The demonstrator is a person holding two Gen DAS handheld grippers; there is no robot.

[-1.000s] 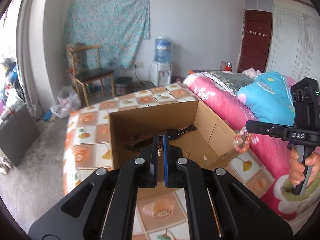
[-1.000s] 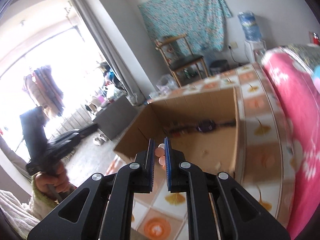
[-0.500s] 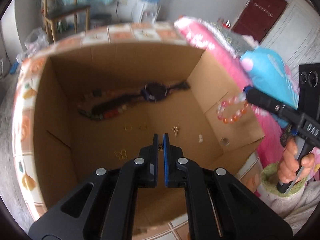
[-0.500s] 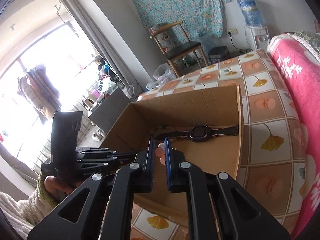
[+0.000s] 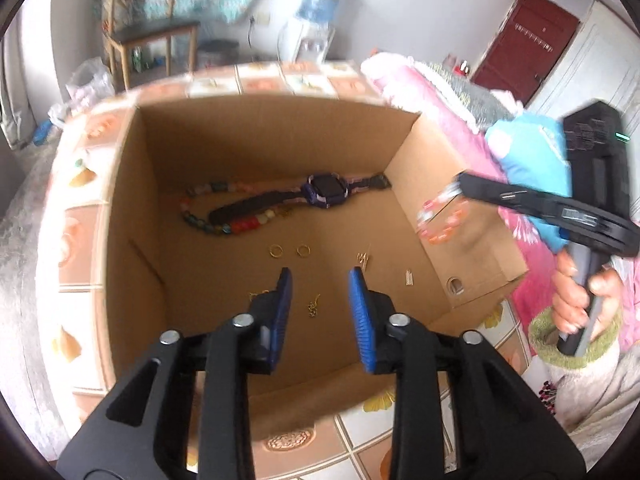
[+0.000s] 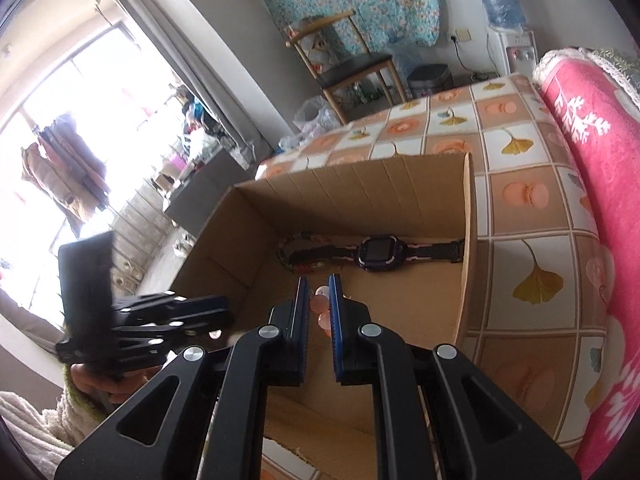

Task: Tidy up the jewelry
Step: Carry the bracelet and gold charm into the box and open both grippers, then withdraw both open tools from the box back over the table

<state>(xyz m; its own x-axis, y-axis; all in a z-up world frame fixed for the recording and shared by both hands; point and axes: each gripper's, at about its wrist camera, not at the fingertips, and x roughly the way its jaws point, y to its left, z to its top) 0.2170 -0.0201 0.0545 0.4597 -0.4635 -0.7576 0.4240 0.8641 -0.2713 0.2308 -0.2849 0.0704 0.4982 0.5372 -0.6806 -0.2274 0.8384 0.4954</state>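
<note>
Wooden chair (image 6: 344,60), water dispenser (image 6: 506,20), red door (image 5: 528,44), pink blanket (image 6: 600,160)

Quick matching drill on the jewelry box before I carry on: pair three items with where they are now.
Items:
1. purple watch
2. pink bead bracelet
3. two gold rings

Places:
A. held in the right tongs, above the box's right flap
B. box floor, just ahead of the opening left tongs
C. far end of the cardboard box, strap stretched out

Pairs: 1-C, 2-A, 3-B
</note>
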